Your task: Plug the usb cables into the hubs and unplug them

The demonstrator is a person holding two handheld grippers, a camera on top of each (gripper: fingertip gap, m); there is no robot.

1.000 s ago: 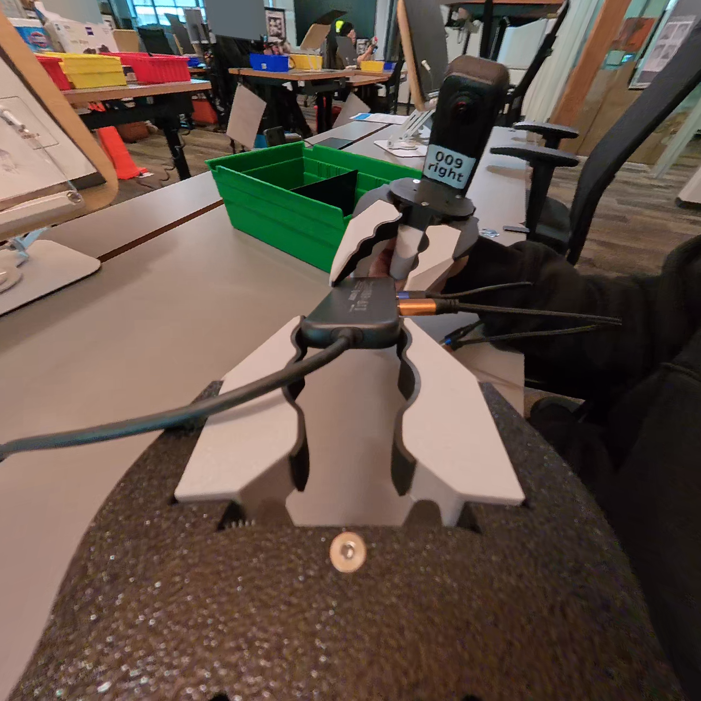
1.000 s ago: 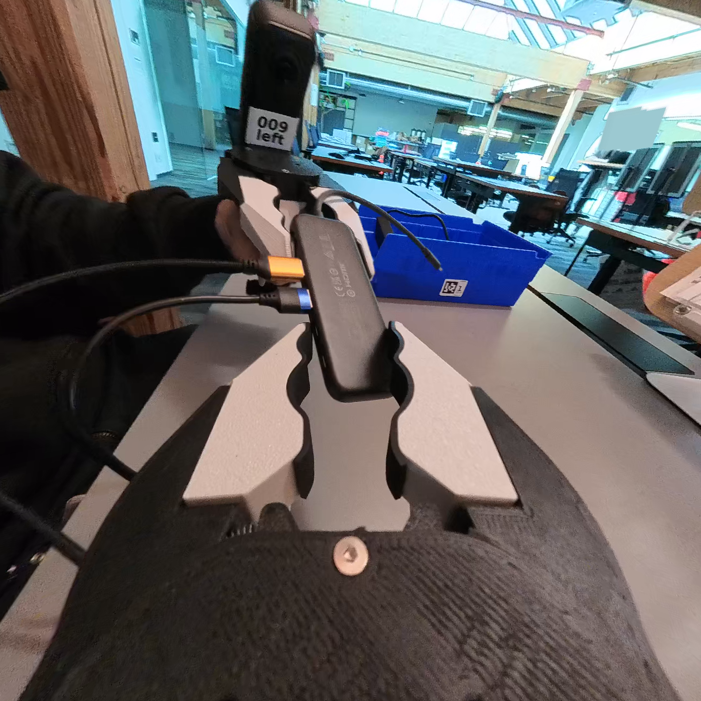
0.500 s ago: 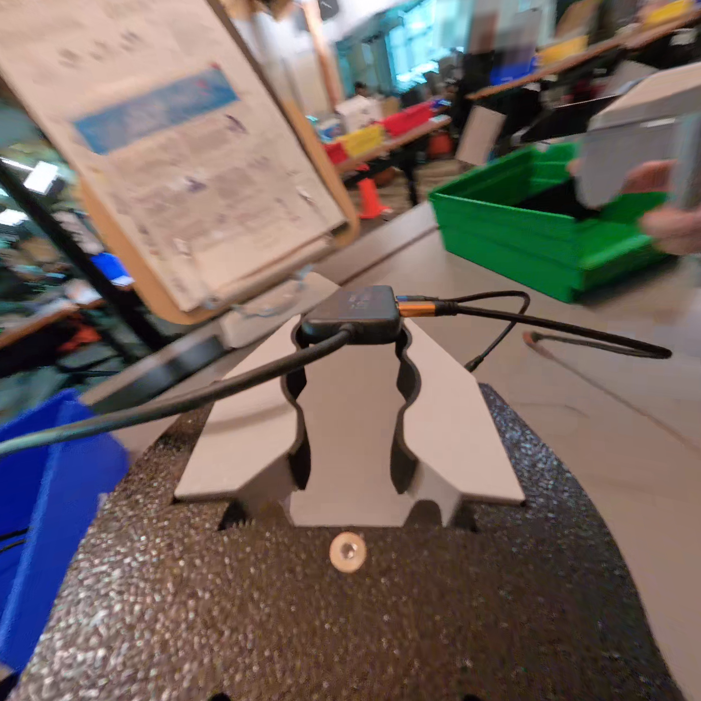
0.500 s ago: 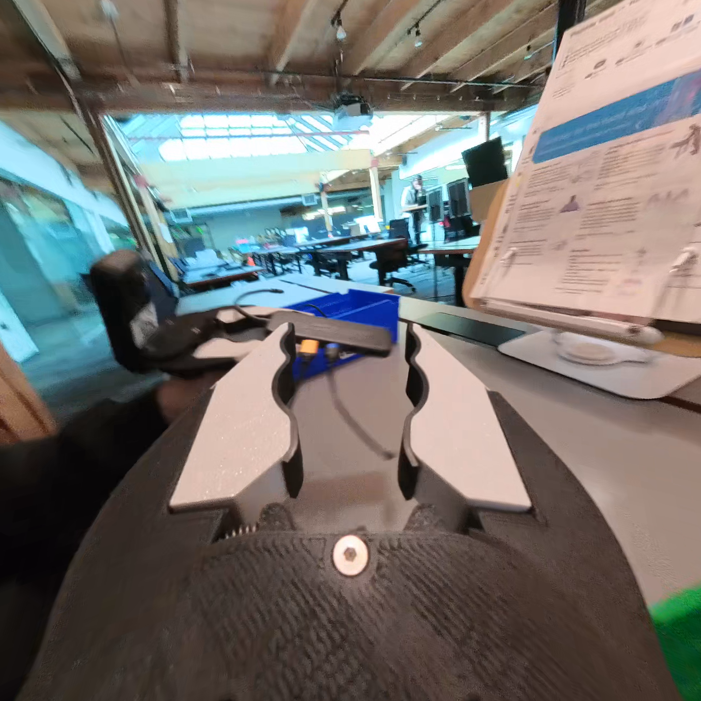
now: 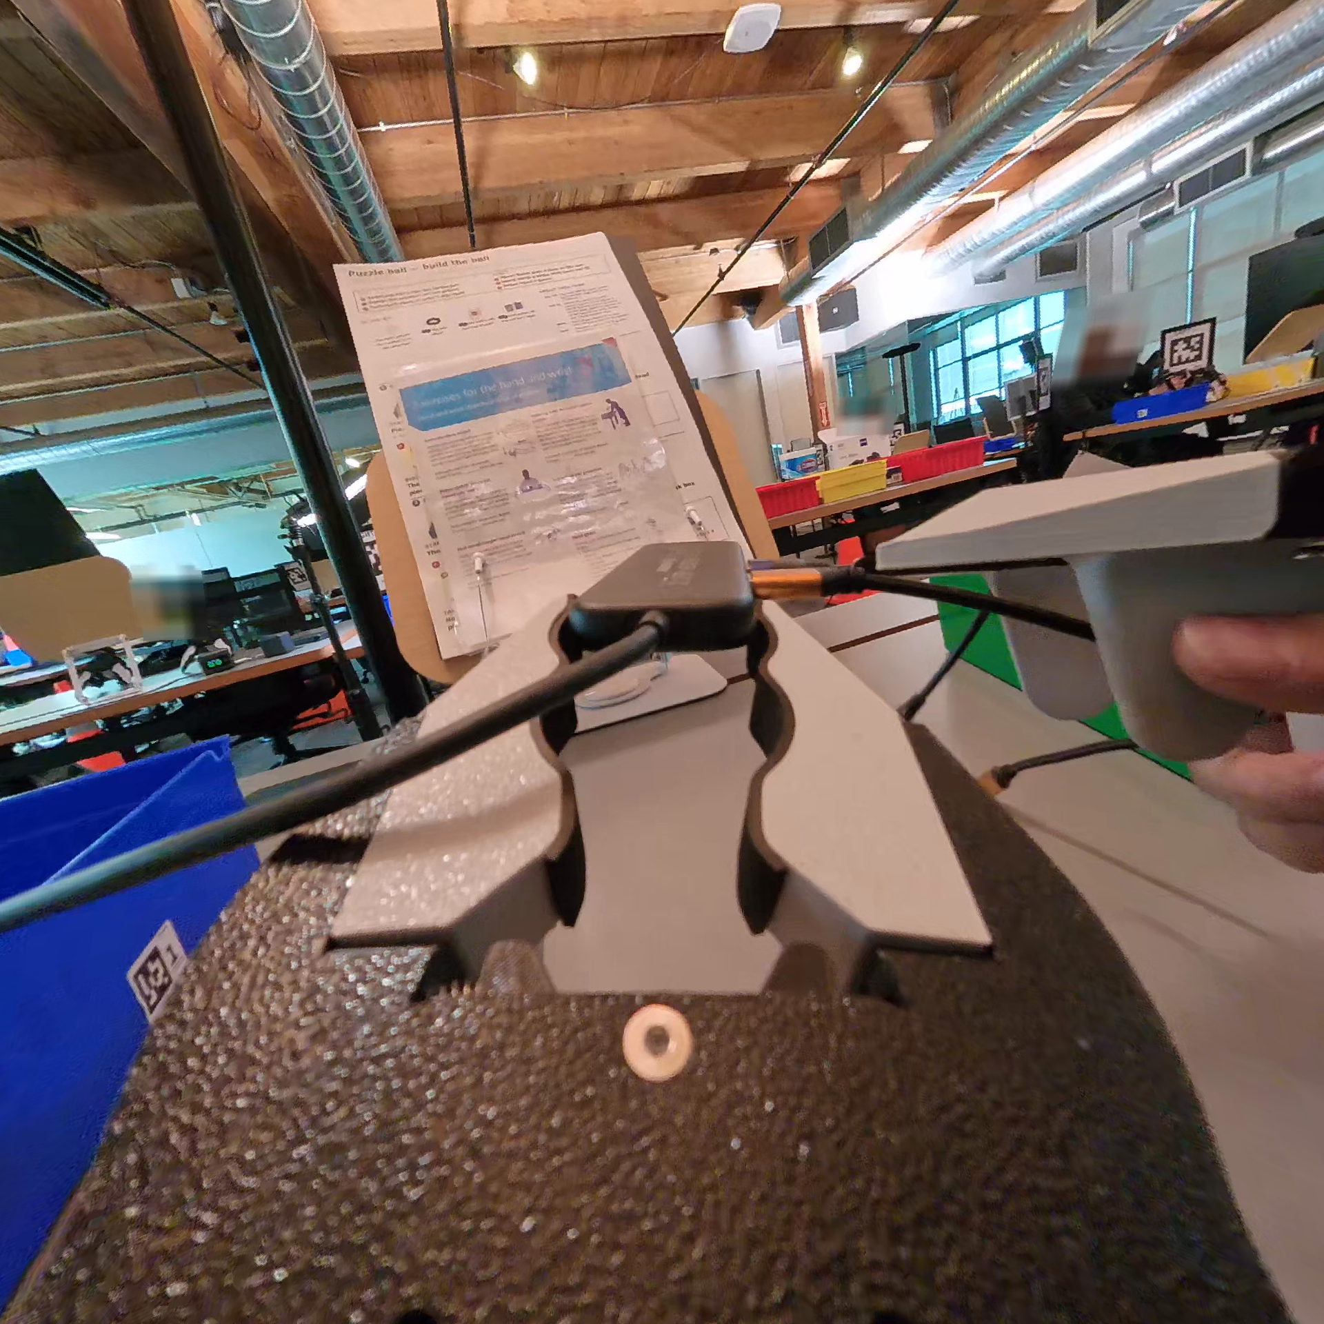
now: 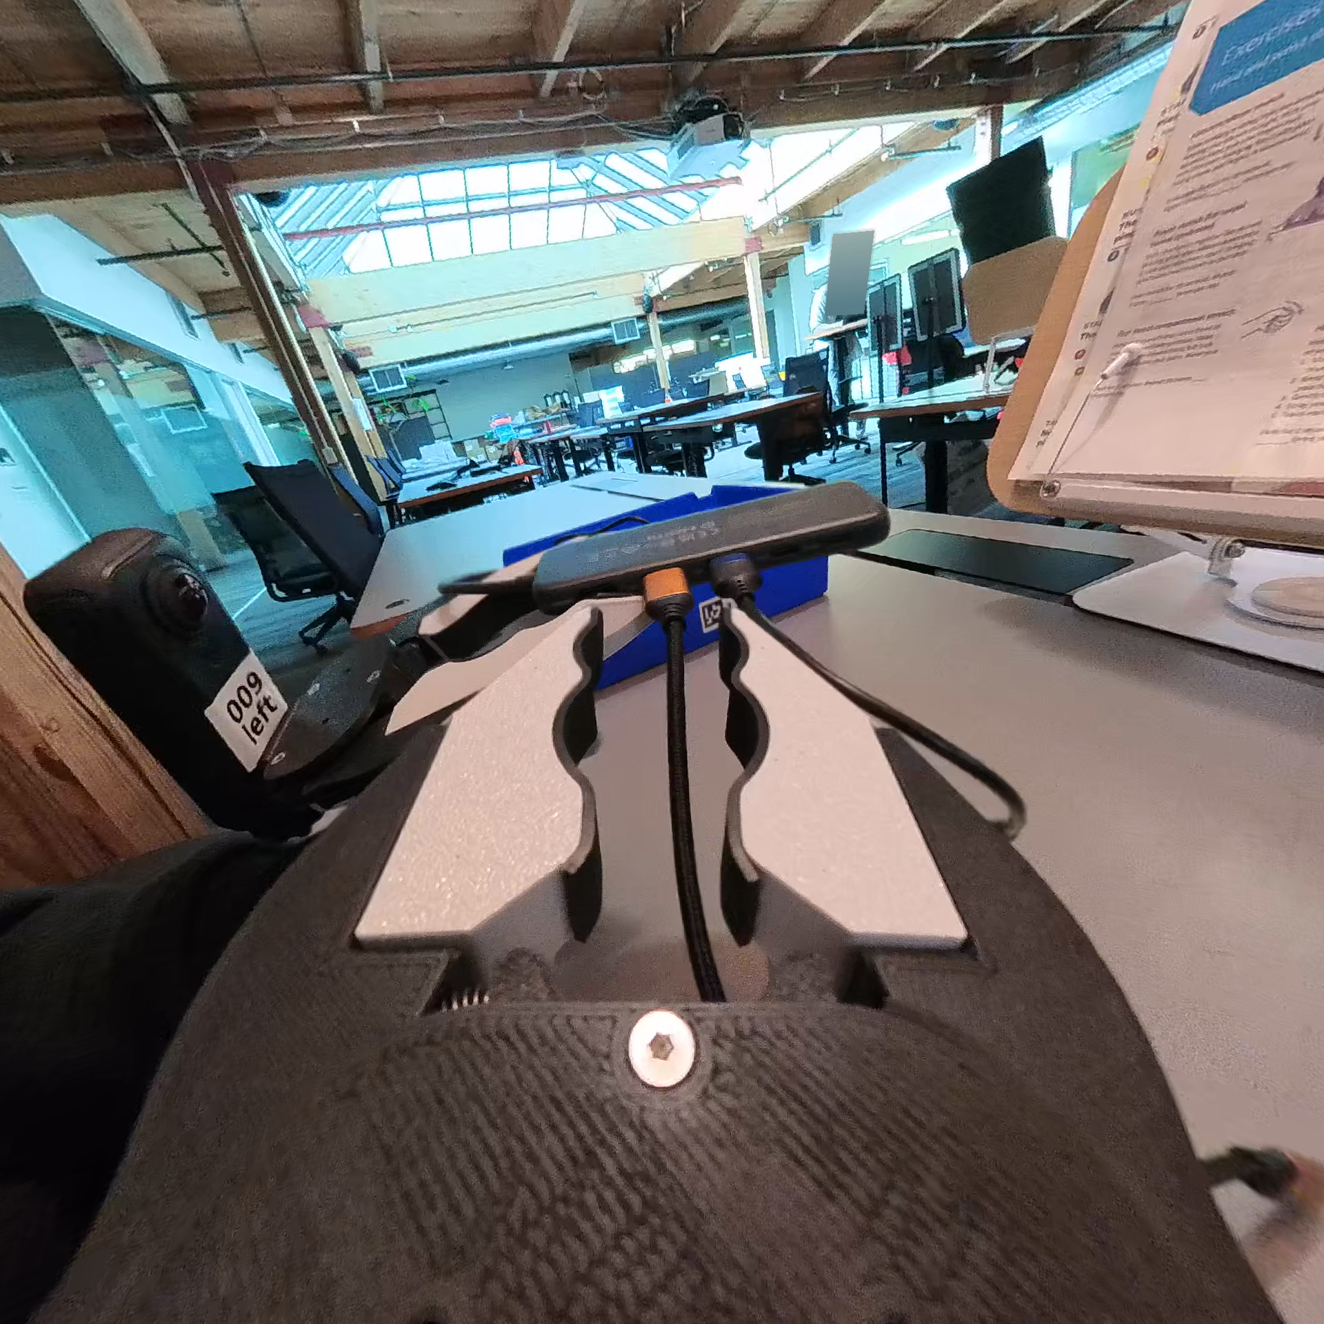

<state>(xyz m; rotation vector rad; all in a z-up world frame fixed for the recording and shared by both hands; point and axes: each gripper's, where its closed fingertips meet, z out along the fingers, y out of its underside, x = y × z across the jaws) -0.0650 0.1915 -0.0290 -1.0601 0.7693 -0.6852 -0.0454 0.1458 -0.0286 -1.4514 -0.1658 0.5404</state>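
My left gripper (image 5: 663, 630) is shut on the cable end of a black USB hub (image 5: 673, 573) and holds it above the table. An orange plug (image 5: 788, 584) sits in the hub's side. In the right wrist view the hub (image 6: 716, 544) lies crosswise just beyond my right gripper (image 6: 659, 630). That gripper is open, with the braided cable of the orange plug (image 6: 666, 591) running between its fingers. A blue plug (image 6: 731, 573) sits in the port beside it. The left gripper's camera body (image 6: 143, 645) shows at the left.
A blue bin (image 5: 72, 967) stands at the left, behind the hub in the right wrist view (image 6: 774, 595). A green bin (image 5: 981, 645) stands at the right. A document stand (image 5: 537, 458) rises behind the hub. A loose cable end (image 5: 1003, 777) lies on the grey table (image 6: 1075, 716).
My right gripper let go of the hub's far end and swung round to its port side, straddling the orange cable. My left gripper turned with the hub still in it.
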